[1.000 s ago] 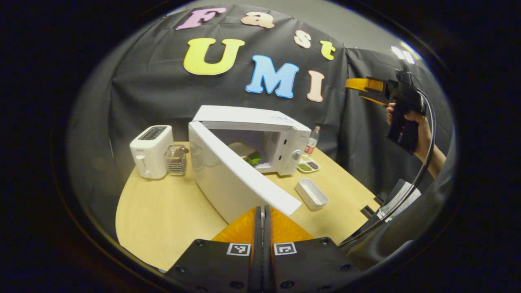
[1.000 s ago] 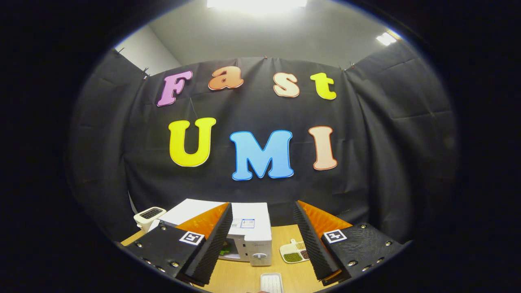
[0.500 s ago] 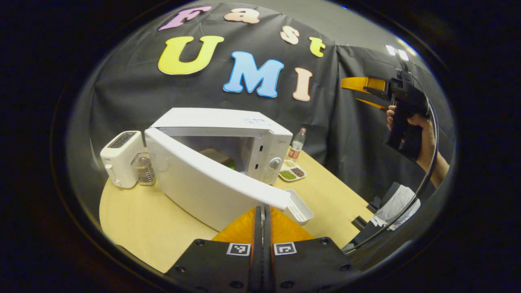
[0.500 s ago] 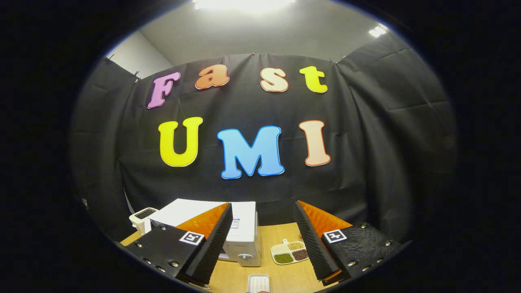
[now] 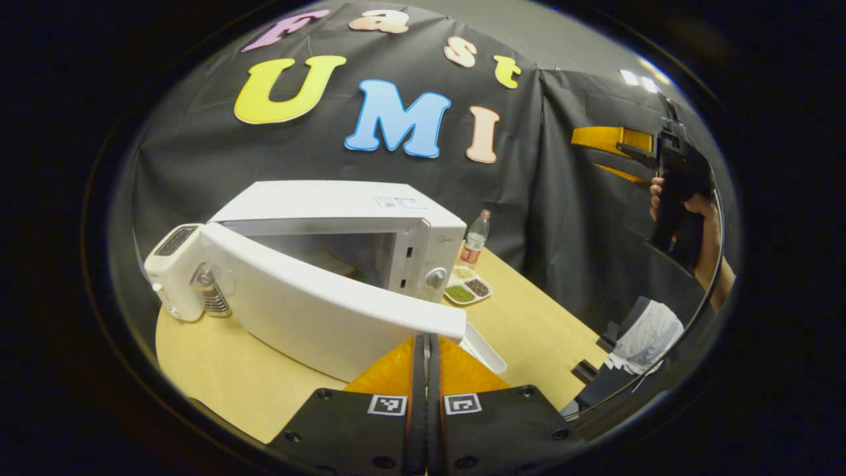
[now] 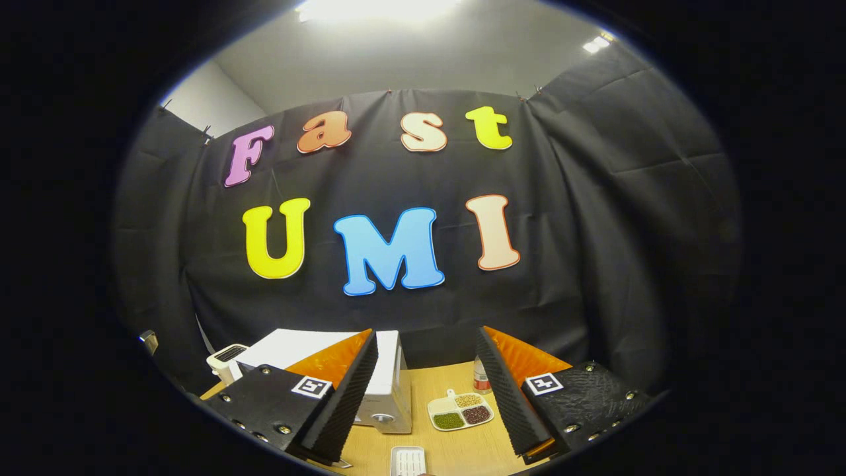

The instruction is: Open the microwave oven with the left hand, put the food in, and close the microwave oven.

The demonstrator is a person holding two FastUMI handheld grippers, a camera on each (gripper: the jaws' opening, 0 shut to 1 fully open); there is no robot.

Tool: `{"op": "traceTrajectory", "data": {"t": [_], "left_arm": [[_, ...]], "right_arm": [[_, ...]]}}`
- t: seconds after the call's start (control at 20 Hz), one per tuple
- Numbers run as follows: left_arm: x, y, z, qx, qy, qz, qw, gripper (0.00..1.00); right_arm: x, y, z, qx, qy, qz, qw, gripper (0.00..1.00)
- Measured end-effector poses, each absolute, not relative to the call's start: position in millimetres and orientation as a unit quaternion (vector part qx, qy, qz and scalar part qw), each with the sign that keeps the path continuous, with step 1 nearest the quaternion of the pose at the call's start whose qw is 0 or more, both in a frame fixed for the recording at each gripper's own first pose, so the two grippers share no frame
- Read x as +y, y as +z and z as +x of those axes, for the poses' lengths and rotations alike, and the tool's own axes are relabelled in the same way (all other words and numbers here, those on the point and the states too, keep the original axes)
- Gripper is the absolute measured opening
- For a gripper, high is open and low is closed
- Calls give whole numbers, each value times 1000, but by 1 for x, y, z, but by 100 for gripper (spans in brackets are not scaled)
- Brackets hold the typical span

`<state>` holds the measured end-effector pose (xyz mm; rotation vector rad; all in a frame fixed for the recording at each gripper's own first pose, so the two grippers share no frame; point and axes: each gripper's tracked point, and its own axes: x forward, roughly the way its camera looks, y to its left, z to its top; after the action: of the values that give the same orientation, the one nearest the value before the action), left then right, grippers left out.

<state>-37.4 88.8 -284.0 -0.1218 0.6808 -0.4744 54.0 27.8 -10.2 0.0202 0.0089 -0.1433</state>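
With the food already inside the microwave on the worktop, only closing is left: the left hand-held gripper, fingers together, sits against the half-open door, while the right hand-held gripper hangs apart, empty.

The half-open microwave door bars the way to the oven's mouth; a toaster crowds its hinge side, a white tray its free edge, leaving bare table in front
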Motion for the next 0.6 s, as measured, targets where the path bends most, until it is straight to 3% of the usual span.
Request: {"op": "traceTrajectory", "data": {"t": [0.6], "left_arm": [[56, -297, 19, 321, -216, -55, 920, 7]], "right_arm": [[-5, -24, 62, 21, -65, -7, 998, 91]]}}
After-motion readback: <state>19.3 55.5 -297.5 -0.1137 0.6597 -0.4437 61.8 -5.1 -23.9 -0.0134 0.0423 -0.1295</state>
